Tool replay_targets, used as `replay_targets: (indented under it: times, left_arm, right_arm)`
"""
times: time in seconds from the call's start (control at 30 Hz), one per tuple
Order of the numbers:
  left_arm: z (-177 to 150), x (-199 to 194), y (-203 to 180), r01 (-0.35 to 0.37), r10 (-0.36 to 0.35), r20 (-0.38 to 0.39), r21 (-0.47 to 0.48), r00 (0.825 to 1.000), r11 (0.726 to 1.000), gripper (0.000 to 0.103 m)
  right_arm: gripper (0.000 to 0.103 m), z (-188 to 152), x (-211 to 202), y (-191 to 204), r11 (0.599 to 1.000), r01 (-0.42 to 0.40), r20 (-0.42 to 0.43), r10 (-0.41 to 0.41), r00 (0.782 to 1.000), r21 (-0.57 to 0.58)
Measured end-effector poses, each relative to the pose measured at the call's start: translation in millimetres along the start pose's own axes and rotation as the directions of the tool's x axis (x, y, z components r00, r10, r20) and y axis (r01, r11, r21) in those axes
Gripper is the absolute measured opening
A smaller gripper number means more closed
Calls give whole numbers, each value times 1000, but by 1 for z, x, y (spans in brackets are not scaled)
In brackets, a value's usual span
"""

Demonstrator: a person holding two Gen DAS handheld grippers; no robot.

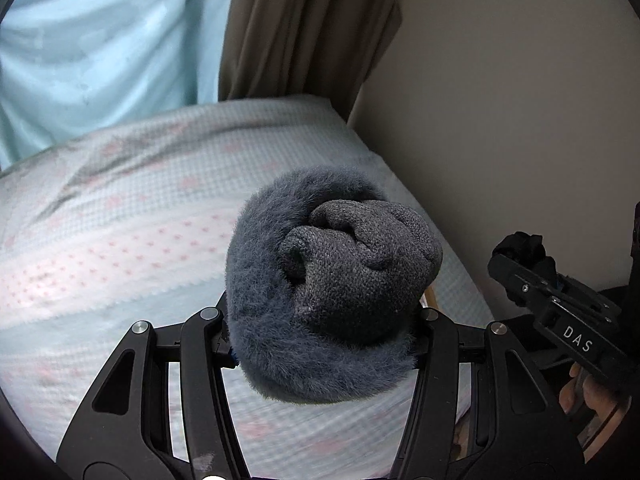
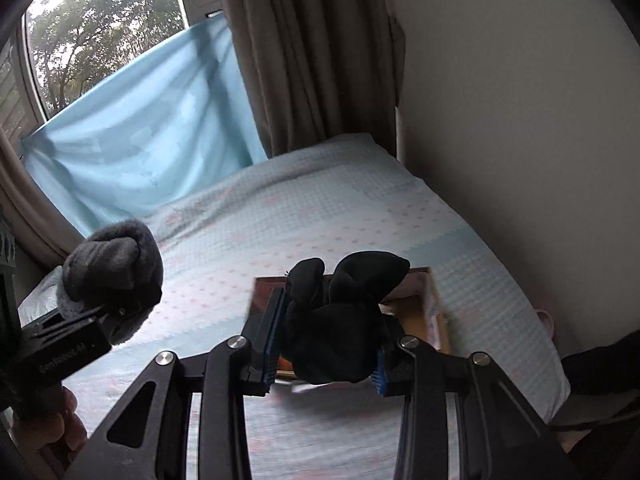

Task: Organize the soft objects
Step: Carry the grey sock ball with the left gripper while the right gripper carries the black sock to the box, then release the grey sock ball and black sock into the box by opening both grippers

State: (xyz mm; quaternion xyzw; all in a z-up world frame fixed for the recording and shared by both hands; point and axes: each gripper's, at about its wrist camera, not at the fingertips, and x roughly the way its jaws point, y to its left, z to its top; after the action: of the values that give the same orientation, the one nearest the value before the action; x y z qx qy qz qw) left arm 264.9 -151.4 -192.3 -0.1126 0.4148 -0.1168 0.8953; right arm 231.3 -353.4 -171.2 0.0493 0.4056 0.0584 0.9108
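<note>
My left gripper [image 1: 324,344] is shut on a rolled grey fuzzy sock bundle [image 1: 332,280] and holds it above the bed; the bundle also shows in the right wrist view [image 2: 112,268] at the left. My right gripper [image 2: 324,356] is shut on a black sock bundle [image 2: 340,312] and holds it over a small open cardboard box [image 2: 424,304] that lies on the bed. The right gripper with its black bundle [image 1: 520,252] also shows at the right edge of the left wrist view.
The bed [image 2: 320,200] has a light blue sheet with pink dots. A beige wall [image 2: 520,120] runs along its right side. A brown curtain [image 2: 304,52] and a light blue cloth [image 2: 140,128] hang at the head, under a window [image 2: 100,20].
</note>
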Motion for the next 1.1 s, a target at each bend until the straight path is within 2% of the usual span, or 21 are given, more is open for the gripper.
replay_targets:
  times: [0.3,0.53,0.63,0.77,0.97,1.03,1.1]
  left_arm:
    - [-6,100,-24,-43,36,-116,-59,993,997,50]
    - [-9,162,-25,-112,92,-220,-82,971,990,50]
    - [-8,187,-17,-145,121,-263,-74,957,987,50]
    - [-17,224,0,-177,143,-348,-67,926,982,50]
    - [-28,257,6,-209,161,-427,-67,890,976,50]
    - [-27,267,7,-217,172,-436,-57,884,974,54]
    - [-26,265,6,-216,177,-438,-42,881,975,71]
  right_arm:
    - [33,7,76,-61,1000,-4,-140,3,990,-9]
    - [33,8,136,-88,1000,-30,-264,31,964,9]
    - [33,10,169,-96,999,-28,-323,37,946,32]
    - [33,8,202,-101,996,-33,-387,62,920,80]
    - [33,4,241,-105,993,-23,-449,71,890,113]
    - [33,3,249,-108,991,-19,-468,79,880,131]
    - [45,2,254,-111,989,-11,-478,81,874,147]
